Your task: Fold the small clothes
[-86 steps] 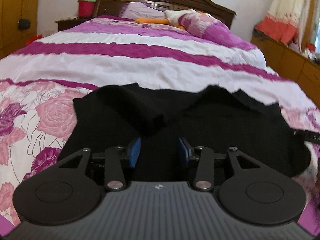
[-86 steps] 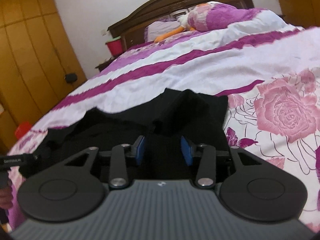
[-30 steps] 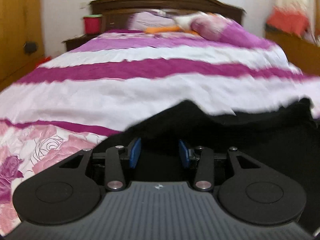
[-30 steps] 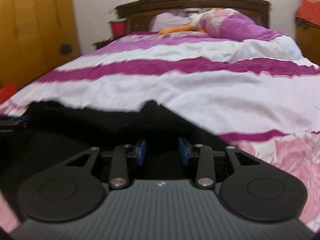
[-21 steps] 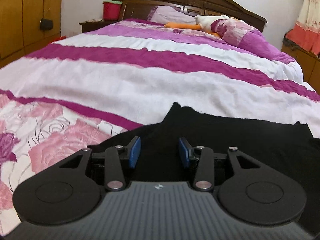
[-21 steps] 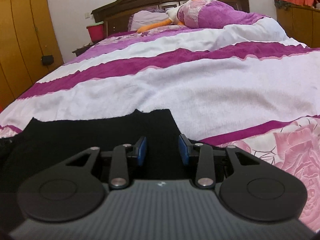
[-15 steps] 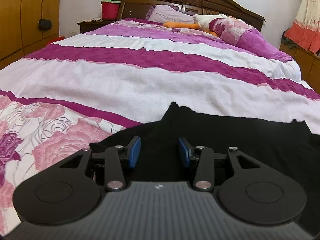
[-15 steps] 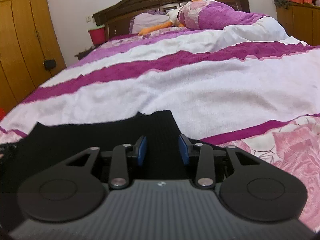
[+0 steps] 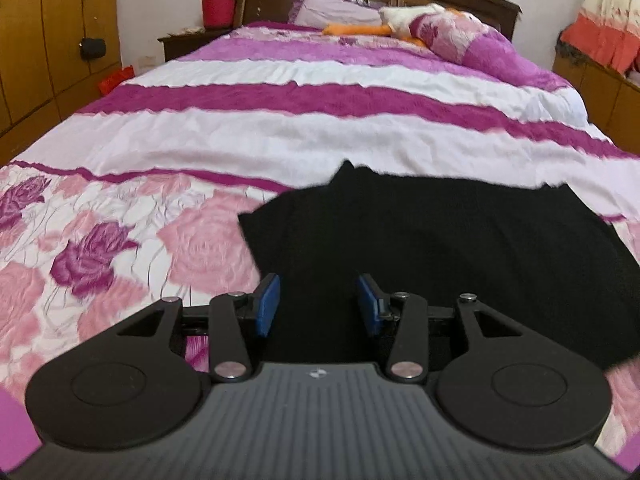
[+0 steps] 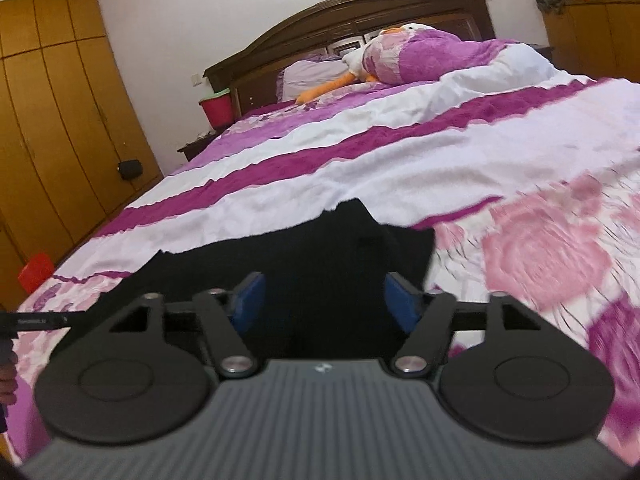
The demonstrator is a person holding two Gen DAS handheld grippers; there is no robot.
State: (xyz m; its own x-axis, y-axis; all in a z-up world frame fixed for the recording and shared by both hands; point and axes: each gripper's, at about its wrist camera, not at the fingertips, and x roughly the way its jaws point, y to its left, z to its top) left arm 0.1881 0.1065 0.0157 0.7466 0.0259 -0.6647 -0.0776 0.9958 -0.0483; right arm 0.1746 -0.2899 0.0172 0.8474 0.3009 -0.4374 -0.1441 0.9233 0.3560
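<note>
Left gripper [image 9: 318, 304]: jaws parted, nothing between the pads, poised over the near edge of the garment [image 9: 460, 240]. Right gripper [image 10: 324, 306]: jaws wider apart, likewise empty, above the same black garment [image 10: 320, 248], which lies flat on the bedspread [image 9: 120, 248] at the foot of the bed.

Risk, as judged: dark cloth hides its layers, so a pinch may catch only one layer or snag the bedspread, dragging the fold askew.

Beyond: pillows [image 9: 452, 36], headboard [image 10: 360, 12], red bucket [image 9: 218, 9]. Nothing obstructs the approach.
</note>
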